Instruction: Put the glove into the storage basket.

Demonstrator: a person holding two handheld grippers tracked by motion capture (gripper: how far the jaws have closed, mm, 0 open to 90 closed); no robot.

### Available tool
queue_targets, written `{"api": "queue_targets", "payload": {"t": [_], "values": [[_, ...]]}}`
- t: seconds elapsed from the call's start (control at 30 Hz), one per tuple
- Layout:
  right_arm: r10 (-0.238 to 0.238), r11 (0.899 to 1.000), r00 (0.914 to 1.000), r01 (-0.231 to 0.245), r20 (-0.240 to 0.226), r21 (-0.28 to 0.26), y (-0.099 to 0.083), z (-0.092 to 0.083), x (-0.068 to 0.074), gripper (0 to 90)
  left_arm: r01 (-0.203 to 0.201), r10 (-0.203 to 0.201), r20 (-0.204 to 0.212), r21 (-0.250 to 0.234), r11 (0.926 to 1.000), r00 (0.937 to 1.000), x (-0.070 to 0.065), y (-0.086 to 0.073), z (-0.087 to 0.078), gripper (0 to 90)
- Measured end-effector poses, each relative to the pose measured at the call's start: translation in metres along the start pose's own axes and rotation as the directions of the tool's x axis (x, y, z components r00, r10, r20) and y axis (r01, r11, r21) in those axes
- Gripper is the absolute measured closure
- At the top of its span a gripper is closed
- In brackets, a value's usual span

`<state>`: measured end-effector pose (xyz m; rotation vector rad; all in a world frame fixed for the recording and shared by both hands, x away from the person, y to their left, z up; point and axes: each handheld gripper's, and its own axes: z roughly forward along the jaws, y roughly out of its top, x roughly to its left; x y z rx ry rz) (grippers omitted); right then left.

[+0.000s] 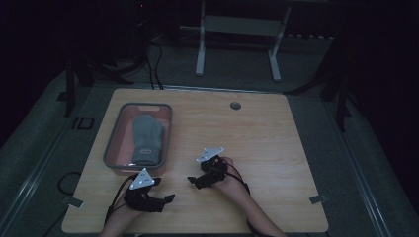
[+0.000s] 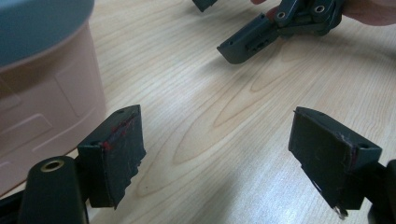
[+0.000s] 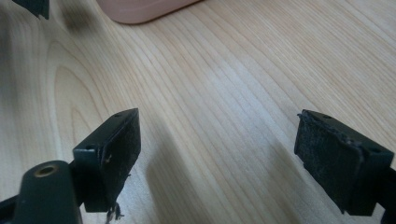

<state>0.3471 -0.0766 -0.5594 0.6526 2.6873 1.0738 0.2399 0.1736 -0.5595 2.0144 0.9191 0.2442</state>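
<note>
text: none showing legibly | glove point(image 1: 147, 139) in bin point(image 1: 112, 160), far left: small label patch near cuff showing, too small and dim for reading | floor mark point(image 1: 82, 123) left of table point(image 1: 257, 133): looking like "ID", not reading surely | gripper views: nothing printed showing

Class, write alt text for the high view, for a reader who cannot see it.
A person's two open grippers, left gripper and right gripper, rest low over a wooden table. Beyond the left one, a grey mitten lies in a pink bin.
</note>
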Motion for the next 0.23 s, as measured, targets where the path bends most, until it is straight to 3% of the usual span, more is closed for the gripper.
{"api": "queue_targets", "payload": {"t": [0.23], "values": [[0.002, 1.0, 1.0, -0.002, -0.005, -0.004, 0.0009, 0.0005, -0.0004, 14.8, 0.003, -0.003, 0.01, -0.008, 1.0, 0.9999, 0.0, -0.0013, 0.0007, 18.8]]}}
